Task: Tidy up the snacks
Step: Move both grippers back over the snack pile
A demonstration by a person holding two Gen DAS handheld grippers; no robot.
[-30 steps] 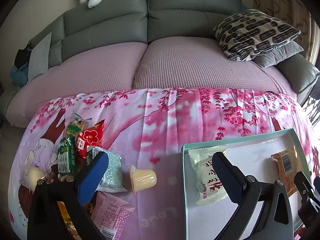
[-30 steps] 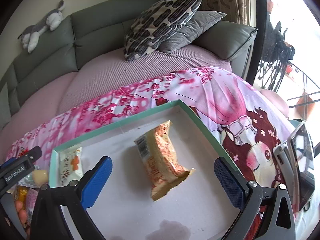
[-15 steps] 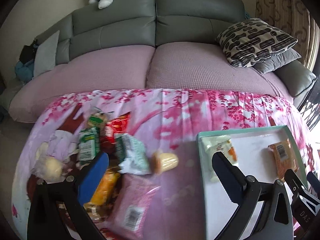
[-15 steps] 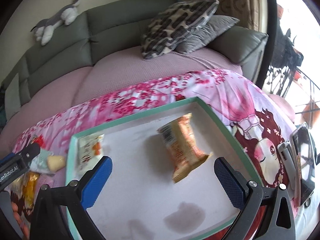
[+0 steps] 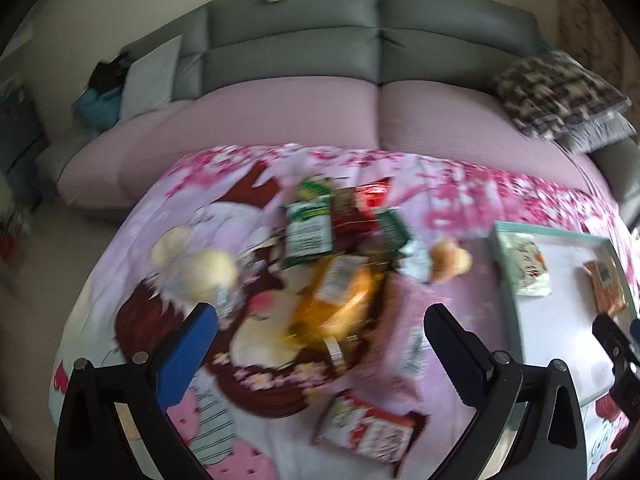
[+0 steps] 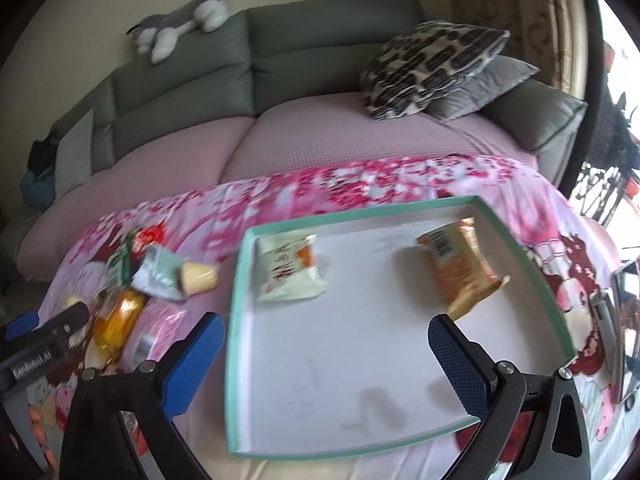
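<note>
A pile of snack packets lies on the pink floral cloth: a yellow-orange packet (image 5: 340,304), a green packet (image 5: 308,228), a pink packet (image 5: 404,332), a jelly cup (image 5: 448,260) and a red-white packet (image 5: 372,432). My left gripper (image 5: 320,344) is open and empty above the yellow-orange packet. A teal-rimmed white tray (image 6: 236,320) holds a white packet (image 6: 288,268) and an orange packet (image 6: 460,268). My right gripper (image 6: 324,360) is open and empty over the tray's front left part. The left view is blurred.
A grey sofa (image 6: 320,40) with pink seat covers stands behind the table, with patterned cushions (image 6: 432,64) at its right and a plush toy (image 6: 180,32) on top. A phone-like device (image 6: 624,320) lies at the right of the tray.
My left gripper has swung left from the tray's left edge to above the snack pile. My right gripper has drifted left over the tray. Both stay open.
</note>
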